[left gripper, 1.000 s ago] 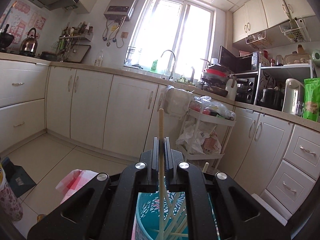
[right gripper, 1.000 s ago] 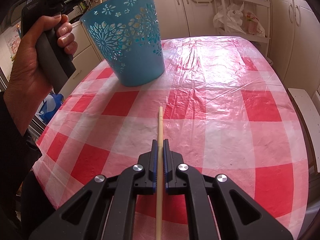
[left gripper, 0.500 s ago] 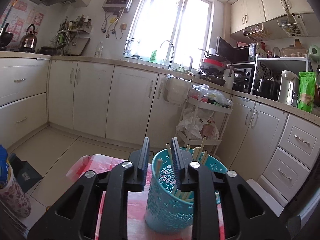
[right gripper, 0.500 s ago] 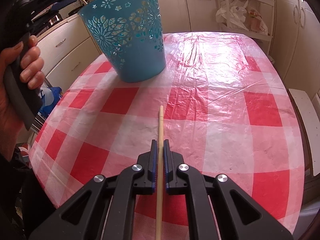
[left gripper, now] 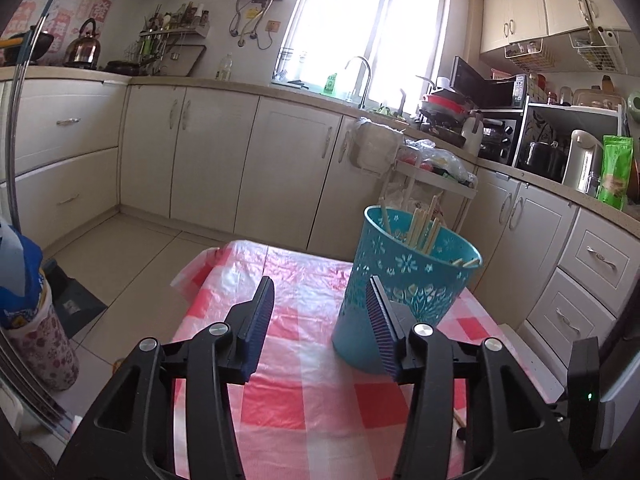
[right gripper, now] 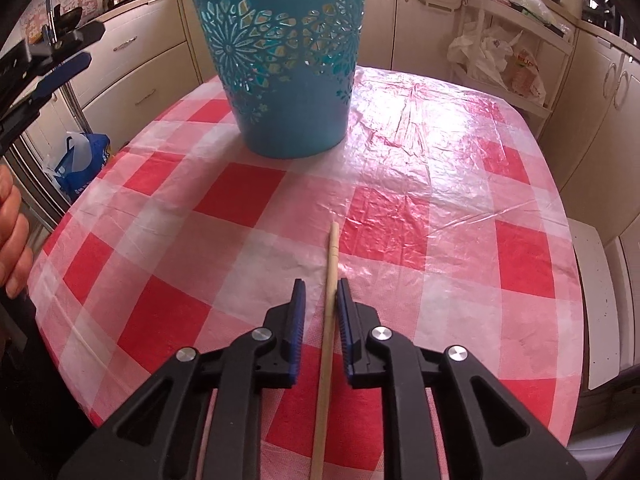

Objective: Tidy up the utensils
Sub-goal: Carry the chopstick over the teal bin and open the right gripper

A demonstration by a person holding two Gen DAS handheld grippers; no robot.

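A teal cut-out basket [left gripper: 404, 280] stands on the red-checked tablecloth [left gripper: 280, 400] and holds several wooden chopsticks [left gripper: 424, 232]. My left gripper [left gripper: 320, 312] is open and empty, just left of and in front of the basket. In the right wrist view the basket [right gripper: 288, 60] stands at the far side of the table. My right gripper [right gripper: 320, 300] is open, its jaws a little apart around a wooden chopstick [right gripper: 329, 300] that lies along the cloth between them. The left gripper shows at the left edge [right gripper: 52, 60].
White kitchen cabinets [left gripper: 224, 168] and a counter ring the table. A white trolley [right gripper: 516, 52] with bags stands behind the table. A blue bag [right gripper: 80, 160] sits on the floor at the left. A white stool [right gripper: 600, 300] is at the table's right edge.
My left gripper dropped its chopstick into the basket, opened wide and drew back to the left. My right gripper, shut on its chopstick before, has opened; the chopstick stays between the jaws.
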